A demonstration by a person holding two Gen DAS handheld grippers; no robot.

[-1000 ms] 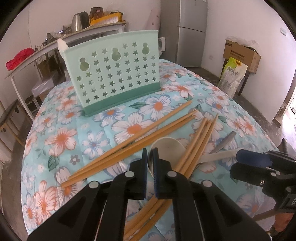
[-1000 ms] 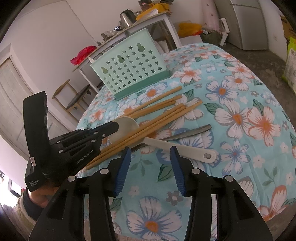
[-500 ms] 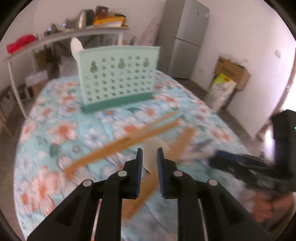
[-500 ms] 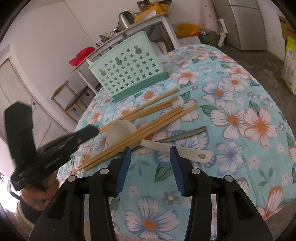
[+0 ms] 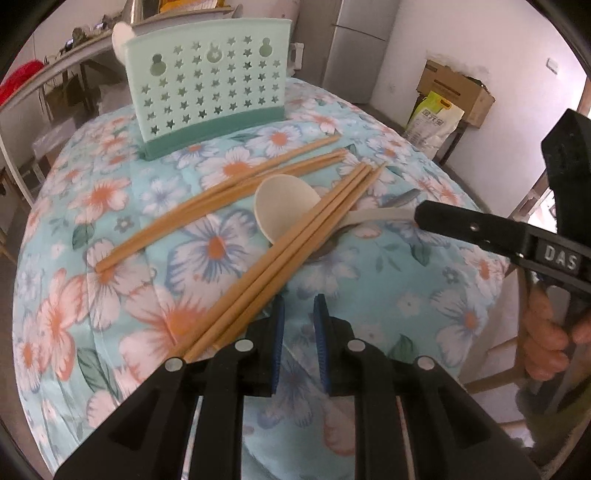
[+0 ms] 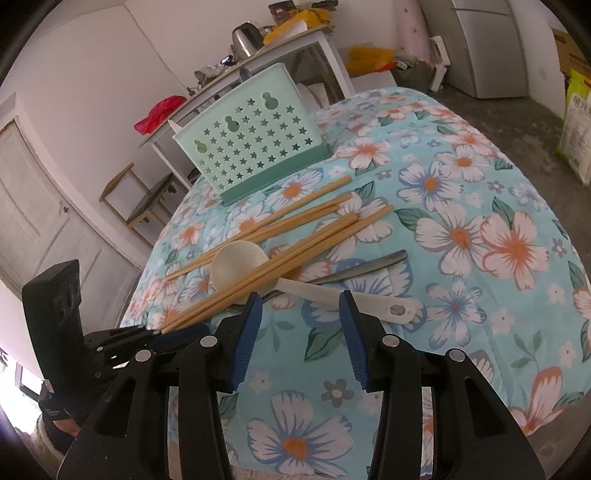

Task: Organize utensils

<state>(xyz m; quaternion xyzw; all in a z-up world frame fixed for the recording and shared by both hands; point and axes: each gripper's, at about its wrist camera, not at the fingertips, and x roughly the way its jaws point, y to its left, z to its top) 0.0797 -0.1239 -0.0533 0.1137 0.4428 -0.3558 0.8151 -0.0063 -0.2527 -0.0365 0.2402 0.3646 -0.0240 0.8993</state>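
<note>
A mint utensil holder (image 5: 208,85) with star holes stands upright at the far side of the floral table; it also shows in the right wrist view (image 6: 255,147). Several wooden chopsticks (image 5: 280,240) lie in two bundles, one across a cream spoon (image 5: 284,208). The same spoon (image 6: 240,271) and chopsticks (image 6: 295,247) show in the right wrist view, with a dark flat utensil (image 6: 365,267) beside them. My left gripper (image 5: 298,314) is slightly open and empty at the near ends of the chopsticks. My right gripper (image 6: 301,314) is open and empty, just in front of the spoon handle.
The table has a floral cloth (image 6: 480,240) and rounded edges. A shelf with a kettle (image 6: 245,35) stands behind the holder. A fridge (image 5: 354,48), a cardboard box (image 5: 454,92) and a sack (image 5: 432,118) stand on the floor at the right.
My left gripper pulled back from over the spoon toward the near ends of the chopsticks and opened a little. The right gripper stayed open and crept slightly toward the spoon handle.
</note>
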